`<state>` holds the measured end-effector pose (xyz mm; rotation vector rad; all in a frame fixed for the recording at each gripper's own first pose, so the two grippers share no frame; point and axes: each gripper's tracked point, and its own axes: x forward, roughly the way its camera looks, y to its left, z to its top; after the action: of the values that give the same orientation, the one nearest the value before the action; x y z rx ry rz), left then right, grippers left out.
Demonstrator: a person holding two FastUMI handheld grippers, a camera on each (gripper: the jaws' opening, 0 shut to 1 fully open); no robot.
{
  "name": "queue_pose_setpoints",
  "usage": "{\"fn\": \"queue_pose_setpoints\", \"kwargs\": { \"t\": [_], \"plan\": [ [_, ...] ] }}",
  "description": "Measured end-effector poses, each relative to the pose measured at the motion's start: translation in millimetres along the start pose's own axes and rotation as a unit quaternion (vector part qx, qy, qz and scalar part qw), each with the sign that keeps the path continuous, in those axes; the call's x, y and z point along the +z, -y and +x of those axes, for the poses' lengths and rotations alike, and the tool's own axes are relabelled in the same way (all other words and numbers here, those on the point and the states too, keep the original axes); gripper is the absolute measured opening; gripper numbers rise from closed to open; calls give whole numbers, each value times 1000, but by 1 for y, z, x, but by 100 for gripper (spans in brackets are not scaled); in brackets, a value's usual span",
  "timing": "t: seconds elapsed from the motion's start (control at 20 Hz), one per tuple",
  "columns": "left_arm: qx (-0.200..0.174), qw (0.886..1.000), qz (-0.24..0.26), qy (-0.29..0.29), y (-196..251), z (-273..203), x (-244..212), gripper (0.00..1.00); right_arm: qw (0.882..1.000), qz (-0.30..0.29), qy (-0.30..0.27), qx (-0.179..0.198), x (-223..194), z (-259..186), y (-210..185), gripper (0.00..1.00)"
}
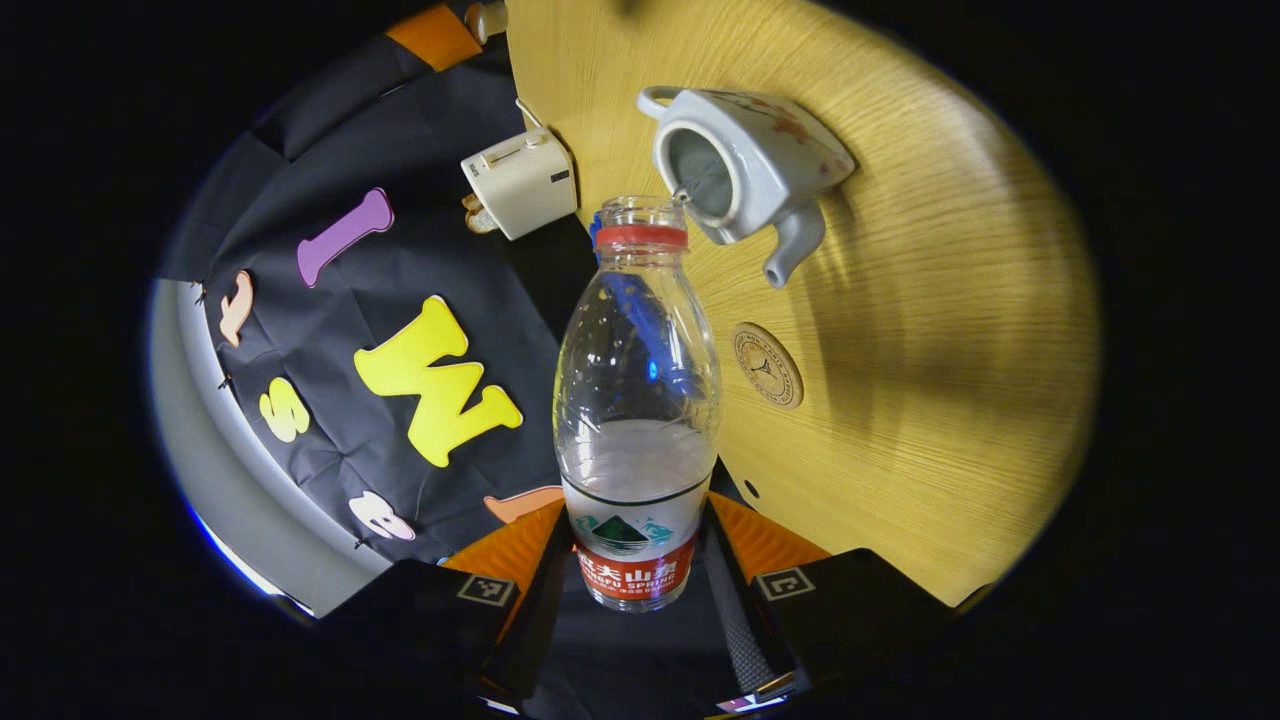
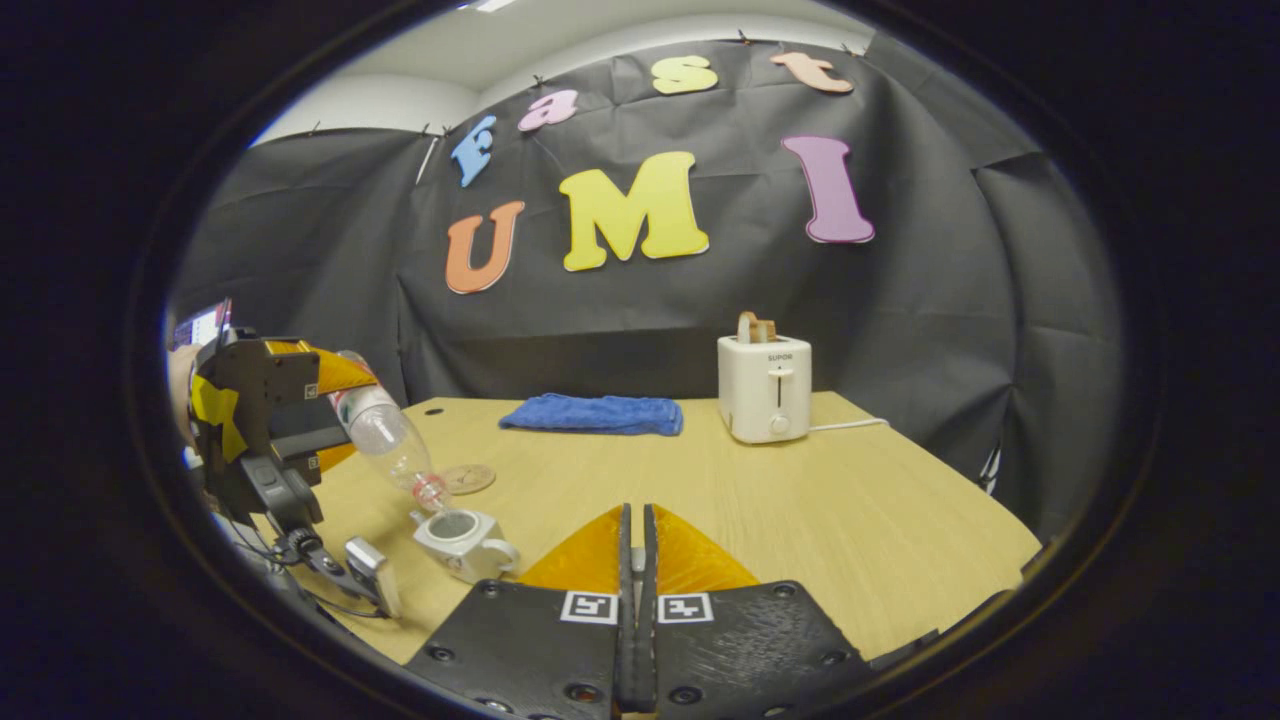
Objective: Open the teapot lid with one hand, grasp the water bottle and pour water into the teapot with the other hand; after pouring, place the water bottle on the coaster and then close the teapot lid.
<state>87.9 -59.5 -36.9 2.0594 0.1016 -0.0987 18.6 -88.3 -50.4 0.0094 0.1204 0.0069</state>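
Light wooden table (image 2: 820,500) stands against a black cloth wall (image 2: 950,330) (creased), with a pale ceiling (image 2: 560,45) showing above the cloth's top edge.

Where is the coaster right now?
In the right gripper view, the coaster lies bare on the table, just behind the tilted water bottle and the teapot, left of the blue cloth.
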Motion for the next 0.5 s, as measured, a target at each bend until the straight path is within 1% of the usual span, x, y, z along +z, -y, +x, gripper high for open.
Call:
{"fn": "queue_pose_setpoints", "kwargs": {
  "t": [0.1,0.2,0.4,0.45,0.5],
  "plan": [
    [4,1000,12,1,-4,0,2,72,1000,2,0,2,-1,0,0,0],
    [-1,1000,12,3,-2,0,2,72,1000,3,0,4,-1,-1,0,0],
    [0,1000,21,-1,-4,0,2,72,1000,9,-2,4,-4,0,4,0],
    [1,1000,22,-1,-3,0,2,76,1000,11,-2,3,-4,0,5,0],
    [2,1000,24,-1,-3,0,2,72,1000,12,-3,3,-4,0,5,0]
  ]
}}
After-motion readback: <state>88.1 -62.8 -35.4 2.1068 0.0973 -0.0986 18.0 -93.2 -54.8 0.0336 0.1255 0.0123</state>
